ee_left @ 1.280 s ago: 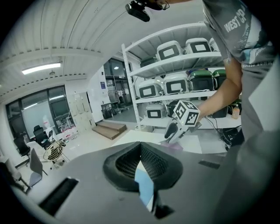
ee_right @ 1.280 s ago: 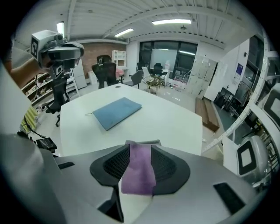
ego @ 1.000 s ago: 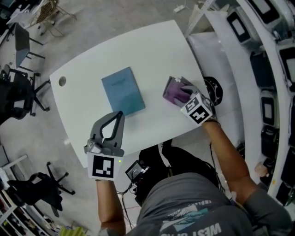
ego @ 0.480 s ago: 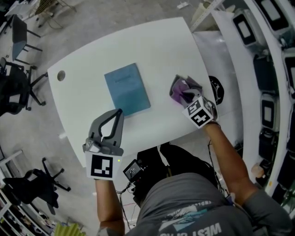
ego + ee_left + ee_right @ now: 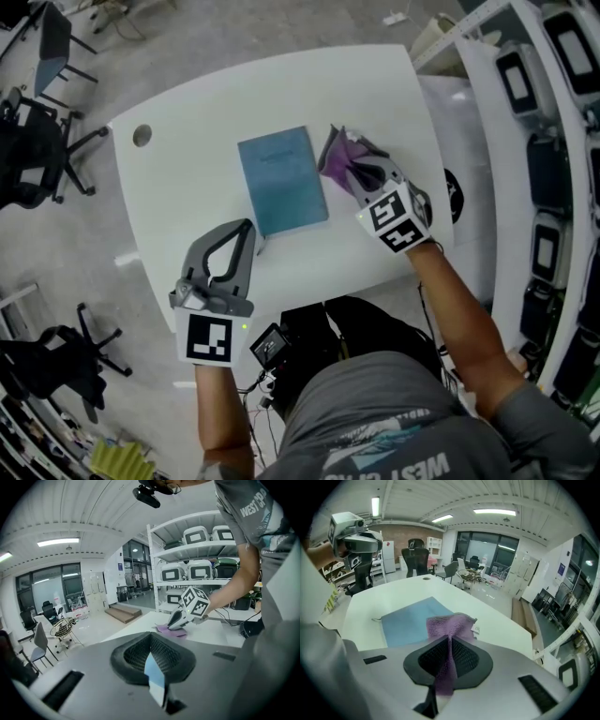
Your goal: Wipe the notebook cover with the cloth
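Note:
A blue notebook (image 5: pixel 281 180) lies flat in the middle of the white table (image 5: pixel 187 112). Just right of it, my right gripper (image 5: pixel 359 175) has its jaws closing on a purple cloth (image 5: pixel 342 155), which is pinched between them and bunches up over the notebook's right edge. In the right gripper view the cloth (image 5: pixel 450 623) hangs through the jaws with the notebook (image 5: pixel 410 620) beyond. My left gripper (image 5: pixel 246 228) rests shut on the table by the notebook's near-left corner, with nothing seen in it. From the left gripper view the right gripper (image 5: pixel 176 620) shows over the cloth (image 5: pixel 166 630).
The table has a round cable hole (image 5: pixel 142 136) at its far left. Office chairs (image 5: pixel 37 159) stand on the floor to the left. Shelves with white cases (image 5: pixel 553 84) run along the right. A thin ribbon (image 5: pixel 262 247) pokes from the notebook's near corner.
My right gripper has shut on the purple cloth and carried it left, from well right of the notebook up to its right edge. The left gripper has stayed put.

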Demonstrator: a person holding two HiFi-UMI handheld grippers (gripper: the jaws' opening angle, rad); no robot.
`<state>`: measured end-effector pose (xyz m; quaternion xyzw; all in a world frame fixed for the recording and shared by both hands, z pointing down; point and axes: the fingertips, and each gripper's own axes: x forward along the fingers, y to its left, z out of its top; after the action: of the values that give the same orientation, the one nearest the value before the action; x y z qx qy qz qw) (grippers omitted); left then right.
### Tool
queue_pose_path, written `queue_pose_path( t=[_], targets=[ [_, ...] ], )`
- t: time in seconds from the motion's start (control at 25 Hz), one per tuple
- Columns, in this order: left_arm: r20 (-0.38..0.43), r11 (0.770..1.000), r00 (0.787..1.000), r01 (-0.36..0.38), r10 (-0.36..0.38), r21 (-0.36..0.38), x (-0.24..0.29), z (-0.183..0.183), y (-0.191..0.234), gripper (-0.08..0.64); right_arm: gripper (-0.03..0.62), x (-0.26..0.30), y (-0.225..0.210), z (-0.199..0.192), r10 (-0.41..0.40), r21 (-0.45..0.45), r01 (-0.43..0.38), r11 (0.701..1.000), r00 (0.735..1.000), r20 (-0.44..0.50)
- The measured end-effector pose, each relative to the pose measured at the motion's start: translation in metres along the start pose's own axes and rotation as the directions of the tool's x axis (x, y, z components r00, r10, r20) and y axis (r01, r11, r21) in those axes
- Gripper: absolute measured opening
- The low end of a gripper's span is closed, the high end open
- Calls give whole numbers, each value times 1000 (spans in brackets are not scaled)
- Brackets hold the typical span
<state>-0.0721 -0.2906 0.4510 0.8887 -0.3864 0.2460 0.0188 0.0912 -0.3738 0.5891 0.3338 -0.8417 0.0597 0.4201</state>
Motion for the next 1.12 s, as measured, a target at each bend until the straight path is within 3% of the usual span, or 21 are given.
queue_pose_path(
  t=[0.16, 0.48, 0.64, 0.8, 1.0, 1.12],
  targets=[
    [0, 999, 1000, -29, 29, -16, -10, -9, 15, 2, 44, 41, 17, 48, 38, -79, -37, 996, 999, 15],
    [-36, 995, 997, -72, 70, -62, -26, -37, 41, 3, 46, 117, 49, 91, 86, -170, -96, 981, 994, -65],
    [-45, 994, 996, -81, 78, -75, -29, -46, 49, 2, 46, 130, 89, 111, 177, -219, -191, 957, 981, -78],
    [-48, 994, 996, -80, 77, -80, -30, -49, 54, 2, 46, 117, 144, 104, 297, -259, -316, 913, 949, -110],
    [-39, 995, 997, -67, 64, -78, -26, -46, 50, 2, 46, 75, 194, 67, 396, -283, -421, 862, 907, -145],
    [-35, 995, 998, -57, 55, -78, -24, -44, 45, 2, 46, 51, 203, 40, 414, -266, -445, 855, 895, -166]
  ],
)
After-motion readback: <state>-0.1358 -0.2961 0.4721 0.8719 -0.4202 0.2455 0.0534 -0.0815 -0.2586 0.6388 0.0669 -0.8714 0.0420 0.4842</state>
